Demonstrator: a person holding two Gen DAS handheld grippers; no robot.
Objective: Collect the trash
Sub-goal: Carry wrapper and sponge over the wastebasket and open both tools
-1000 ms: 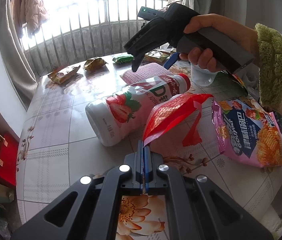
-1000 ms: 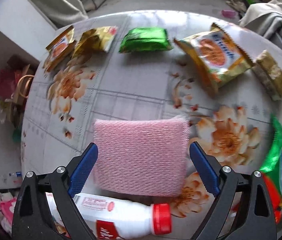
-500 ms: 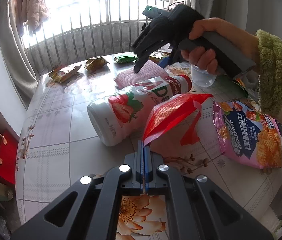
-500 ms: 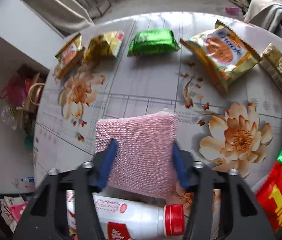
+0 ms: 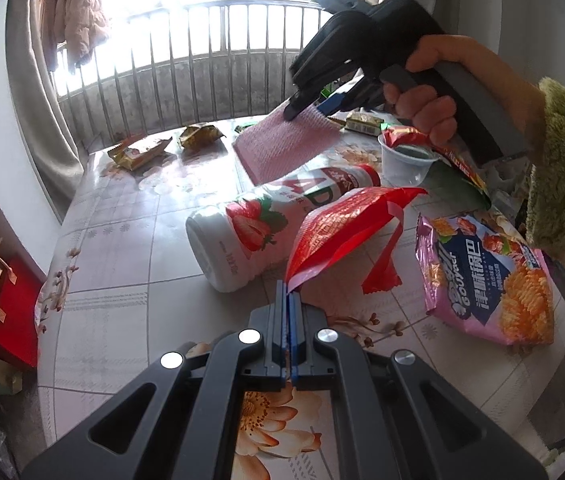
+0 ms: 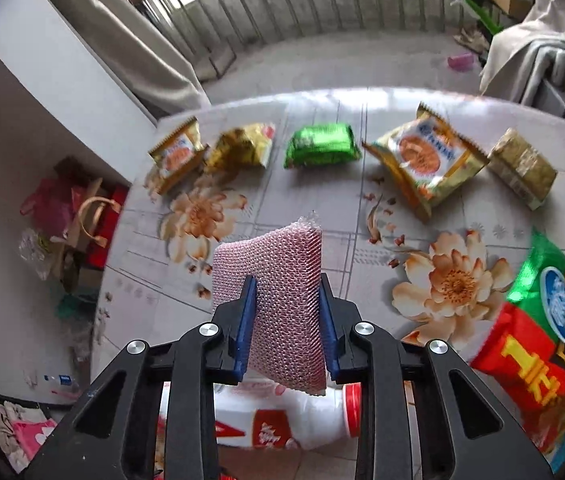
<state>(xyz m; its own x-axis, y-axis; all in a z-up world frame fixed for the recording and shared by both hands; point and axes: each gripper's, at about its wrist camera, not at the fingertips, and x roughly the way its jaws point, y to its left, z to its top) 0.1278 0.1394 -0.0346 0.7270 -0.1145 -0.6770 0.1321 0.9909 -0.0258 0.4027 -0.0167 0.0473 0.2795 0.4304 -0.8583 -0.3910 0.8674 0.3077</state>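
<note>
Large red "AD" on the white strawberry-printed plastic bottle, "Gouyuet" on the pink foil snack bag, yellow "1" on the red-and-green snack bag

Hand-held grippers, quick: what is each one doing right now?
Left hand-held gripper: closed on the red wrapper.
Right hand-held gripper: just closed on the pink sponge.

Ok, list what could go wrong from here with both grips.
1. The right hand-held gripper, whose jaws have just been closing, squeezes the soft pink pad by its near part only; the pad could twist or slip out.
2. The left hand-held gripper pinches just a corner of the red wrapper; the thin foil might tear or pull free.
3. The bottle lies on its side beside the wrapper and could roll if nudged.
</note>
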